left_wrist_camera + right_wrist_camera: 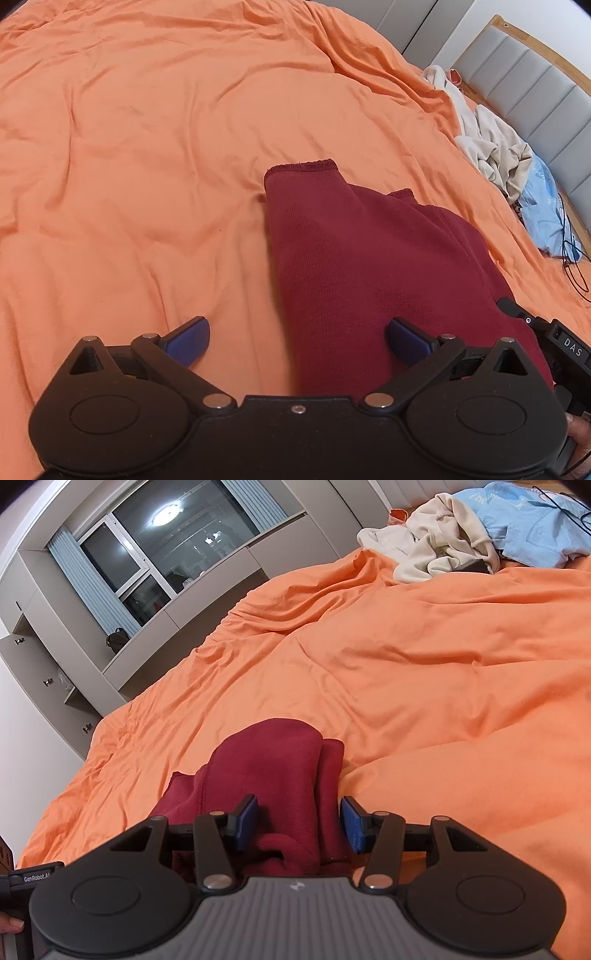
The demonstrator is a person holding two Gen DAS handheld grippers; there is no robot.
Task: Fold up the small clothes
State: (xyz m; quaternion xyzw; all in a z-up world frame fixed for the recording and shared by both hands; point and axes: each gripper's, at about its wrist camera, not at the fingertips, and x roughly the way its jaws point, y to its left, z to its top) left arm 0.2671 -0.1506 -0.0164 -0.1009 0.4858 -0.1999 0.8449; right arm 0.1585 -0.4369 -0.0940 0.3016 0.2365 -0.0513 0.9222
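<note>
A dark red garment [354, 251] lies on the orange bed cover [147, 147], and everything else is placed from it here. In the left wrist view it stretches away from the camera, its ribbed hem at the far end and a second layer showing along its right edge.

The left hand-held gripper [297, 341] hovers over the near end of the garment with its blue fingers [188, 341] spread wide; one pad sits over bare cover left of the garment, the other over the red cloth. It holds nothing.

The right hand-held gripper [299, 823] is partly closed around a bunched fold of the garment [273, 771], with the cloth lying between its blue pads [352, 825]. The left pad presses against the fabric; whether the right pad touches it cannot be told, so a firm pinch is uncertain.

Well beyond the garment, toward the headboard [524, 74], lie a cream heap of clothes [432, 546] and a light blue cloth [532, 524] just beside it. A black cable [570, 266] trails near the blue cloth. Past the bed's far edge from the garment, a window [162, 550] sits among grey cabinets [48, 672].
</note>
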